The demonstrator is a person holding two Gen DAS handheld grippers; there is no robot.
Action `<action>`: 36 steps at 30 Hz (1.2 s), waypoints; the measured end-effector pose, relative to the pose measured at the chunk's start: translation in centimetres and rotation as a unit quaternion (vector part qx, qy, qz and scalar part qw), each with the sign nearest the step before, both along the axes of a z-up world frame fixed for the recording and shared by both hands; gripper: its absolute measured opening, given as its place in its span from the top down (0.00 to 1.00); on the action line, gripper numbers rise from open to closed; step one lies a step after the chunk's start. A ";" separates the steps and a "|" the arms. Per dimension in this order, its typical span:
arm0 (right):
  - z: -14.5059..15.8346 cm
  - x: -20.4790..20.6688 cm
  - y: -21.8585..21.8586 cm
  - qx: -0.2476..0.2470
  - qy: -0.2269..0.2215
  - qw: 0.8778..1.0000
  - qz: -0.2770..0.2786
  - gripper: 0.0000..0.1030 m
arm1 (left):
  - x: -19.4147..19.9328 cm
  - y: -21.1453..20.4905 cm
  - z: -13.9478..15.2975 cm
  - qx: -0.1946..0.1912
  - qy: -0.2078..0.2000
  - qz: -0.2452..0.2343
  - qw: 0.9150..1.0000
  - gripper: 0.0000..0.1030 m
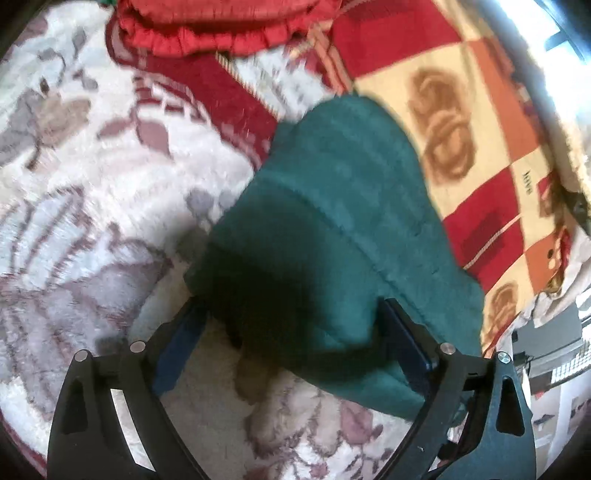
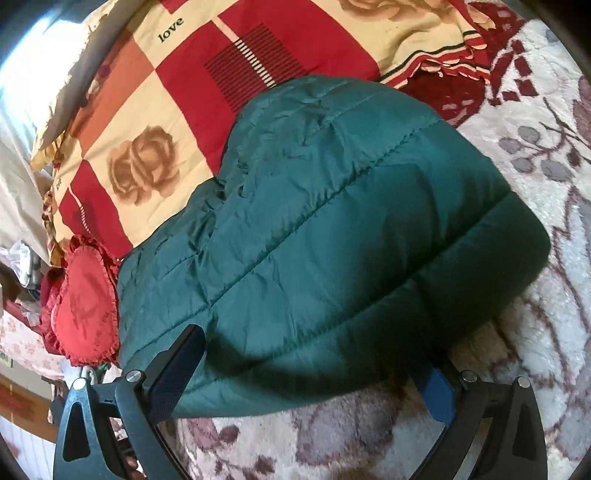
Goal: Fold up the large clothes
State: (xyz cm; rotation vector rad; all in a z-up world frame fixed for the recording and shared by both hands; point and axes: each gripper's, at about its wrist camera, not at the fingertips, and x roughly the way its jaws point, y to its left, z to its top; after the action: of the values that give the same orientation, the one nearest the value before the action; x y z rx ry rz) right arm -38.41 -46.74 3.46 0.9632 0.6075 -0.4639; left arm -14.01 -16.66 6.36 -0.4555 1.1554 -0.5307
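Note:
A dark green quilted puffer jacket (image 1: 332, 229) lies folded in a thick bundle on a fluffy white blanket with mauve flowers (image 1: 92, 192). My left gripper (image 1: 291, 314) is open, its fingers set wide on either side of the bundle's near end, the right finger (image 1: 406, 339) against the fabric. In the right wrist view the same jacket (image 2: 332, 229) fills the centre. My right gripper (image 2: 314, 354) is open too, straddling the jacket's near edge, with the left finger (image 2: 177, 373) touching the fabric and the right finger (image 2: 437, 391) partly hidden under it.
A red, cream and orange patchwork quilt with rose prints (image 2: 166, 129) lies behind the jacket. A red frilled heart cushion (image 2: 85, 302) sits at its left in the right wrist view, and at the top of the left wrist view (image 1: 214, 29). Room clutter shows beyond the bed edge (image 1: 554, 350).

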 end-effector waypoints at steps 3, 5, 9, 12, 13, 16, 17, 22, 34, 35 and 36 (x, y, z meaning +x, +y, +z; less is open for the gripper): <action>0.0 0.4 -0.1 -0.002 0.003 1.000 -0.004 0.00 | 0.5 -0.4 -0.2 0.002 -0.005 0.004 1.000 0.07; -0.1 0.7 -0.1 -0.006 0.010 1.000 -0.006 0.00 | 0.8 -0.7 -0.2 0.007 -0.001 0.008 1.000 0.06; 0.1 1.9 0.2 -0.028 0.043 0.999 -0.002 0.00 | 1.0 -1.3 -0.1 0.020 0.003 0.010 1.000 0.06; 0.2 2.3 0.4 -0.044 0.052 0.998 0.001 0.02 | 1.0 -1.4 -0.3 0.025 -0.005 0.000 1.000 0.10; 0.3 2.4 0.5 -0.051 0.053 0.997 0.002 0.06 | 1.0 -1.4 -0.2 0.025 -0.011 -0.005 1.000 0.14; 1.0 2.3 0.8 -0.086 0.062 0.994 0.002 0.30 | 0.8 -1.3 0.0 0.025 -0.023 -0.014 0.999 0.29; 1.3 2.2 1.0 -0.095 0.063 0.994 0.004 0.39 | 0.8 -1.3 0.0 0.024 -0.025 -0.016 0.999 0.35; 2.4 1.9 1.6 -0.136 0.073 0.987 0.031 0.61 | 0.1 -0.9 1.1 0.014 -0.038 -0.026 0.999 0.57; 5.8 -2.4 5.2 -0.174 0.061 0.981 0.064 0.72 | -5.1 2.7 5.3 0.014 -0.091 -0.079 0.993 0.65; 6.0 -2.9 5.6 -0.174 0.062 0.980 0.067 0.72 | -5.7 3.1 5.4 0.015 -0.095 -0.084 0.992 0.65; 6.1 -3.6 6.1 -0.174 0.062 0.980 0.070 0.72 | -6.3 3.7 5.5 0.016 -0.097 -0.088 0.991 0.65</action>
State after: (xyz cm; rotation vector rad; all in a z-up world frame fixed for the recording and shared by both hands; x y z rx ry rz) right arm -42.01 -40.62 9.60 0.5574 0.6755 -0.4875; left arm -20.34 -12.96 11.90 -0.2694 1.0198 -0.6938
